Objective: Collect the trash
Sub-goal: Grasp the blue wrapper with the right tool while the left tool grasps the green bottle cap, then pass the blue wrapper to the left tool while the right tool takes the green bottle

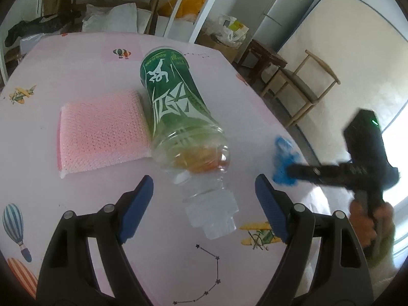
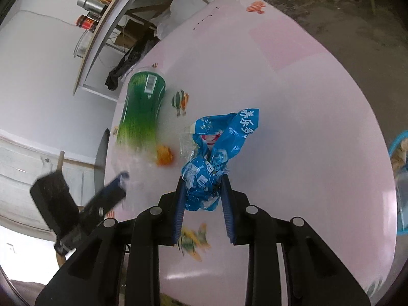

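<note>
Bottle (image 1: 178, 117): clear glossy plastic, ribbed, with a green printed film label. Wrapper (image 2: 219, 158): crinkled blue plastic film, shiny. Pad (image 1: 102, 132): pink bubble wrap, dimpled. Table (image 1: 76, 58): smooth pink printed covering, faint sheen. Hand-held gripper fingers (image 1: 137, 204): matt black plastic, blue textured pads.

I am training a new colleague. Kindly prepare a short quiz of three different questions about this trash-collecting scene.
1. True or false: the right hand-held gripper is shut on the blue wrapper.
2. Which way does the plastic bottle stand? A upright; B lying on its side; C hanging from the left hand-held gripper.
3. Fill in: the thing touching the bottle on the pink table is a pink ____.

Key: 1 true; 2 B; 3 sponge.
</note>
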`<state>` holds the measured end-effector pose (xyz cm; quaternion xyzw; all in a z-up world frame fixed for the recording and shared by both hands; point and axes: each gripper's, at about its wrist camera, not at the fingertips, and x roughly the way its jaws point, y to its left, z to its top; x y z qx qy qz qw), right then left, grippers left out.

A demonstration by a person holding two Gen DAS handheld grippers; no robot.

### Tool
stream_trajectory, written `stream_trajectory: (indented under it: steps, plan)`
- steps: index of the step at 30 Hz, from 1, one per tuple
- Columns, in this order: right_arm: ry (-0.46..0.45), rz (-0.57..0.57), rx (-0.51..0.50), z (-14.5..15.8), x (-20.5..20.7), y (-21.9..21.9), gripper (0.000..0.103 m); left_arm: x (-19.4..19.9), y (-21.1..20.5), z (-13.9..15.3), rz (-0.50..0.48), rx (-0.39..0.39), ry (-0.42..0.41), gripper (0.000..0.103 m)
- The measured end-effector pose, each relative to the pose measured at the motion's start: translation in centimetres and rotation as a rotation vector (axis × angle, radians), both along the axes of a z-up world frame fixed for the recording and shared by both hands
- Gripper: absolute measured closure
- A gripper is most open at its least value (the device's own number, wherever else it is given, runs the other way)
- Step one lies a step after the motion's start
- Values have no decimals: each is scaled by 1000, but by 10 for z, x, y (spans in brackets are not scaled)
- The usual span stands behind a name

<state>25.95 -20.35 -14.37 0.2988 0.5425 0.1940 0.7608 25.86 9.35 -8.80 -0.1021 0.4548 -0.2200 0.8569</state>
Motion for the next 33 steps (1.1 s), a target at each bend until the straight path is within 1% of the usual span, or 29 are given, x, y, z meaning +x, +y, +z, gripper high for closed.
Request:
stream_trajectory:
  steps: [2, 3, 4, 5, 7, 9, 11, 15, 18, 23, 25, 27, 29, 31, 33]
  plan:
    - [-5, -19, 4, 0, -13, -5, 76, -1, -5, -2, -7, 24, 0, 35]
    - [-8, -28, 3, 0, -19, -8, 76, -1, -9, -4, -6, 46, 11, 37]
    - [-9, -42, -3, 0, -24, -10, 76, -1, -10, -7, -3, 49, 22, 43]
    - [-10, -50, -5, -1, -25, -13, 76, 1, -10, -9, 3, 45, 32, 46]
    - [-12, -59, 1, 0, -27, -14, 76, 1, -9, -9, 21, 26, 44, 49]
    - [-19, -68, 8, 1, -31, -16, 76, -2, -9, -7, 30, 32, 39, 53]
    - [-22, -75, 13, 1, -33, -20, 76, -4, -10, -6, 31, 43, 38, 65]
    - [-34, -78, 12, 2, -46, -26, 76, -17, -9, -2, 9, 50, 65, 65]
    - [-37, -82, 14, 2, -53, -29, 76, -37, -11, 0, -29, 75, 92, 65]
    - [-38, -84, 15, 2, -65, -32, 76, -70, -7, 3, -67, 38, 152, 65]
    - [-39, -77, 10, 2, -70, -31, 76, -83, -8, 3, -96, 25, 182, 65]
    - [-39, -70, 10, 2, -73, -30, 76, -98, -12, 2, -156, 5, 226, 65]
    - [-39, -55, 28, 1, -75, -28, 76, -108, -16, 3, -202, -14, 242, 55]
    - [-38, -45, 32, -1, -75, -26, 76, -116, -17, 6, -230, -24, 234, 47]
    - [-29, -32, 15, -3, -74, -20, 76, -119, -15, 13, -238, -23, 208, 44]
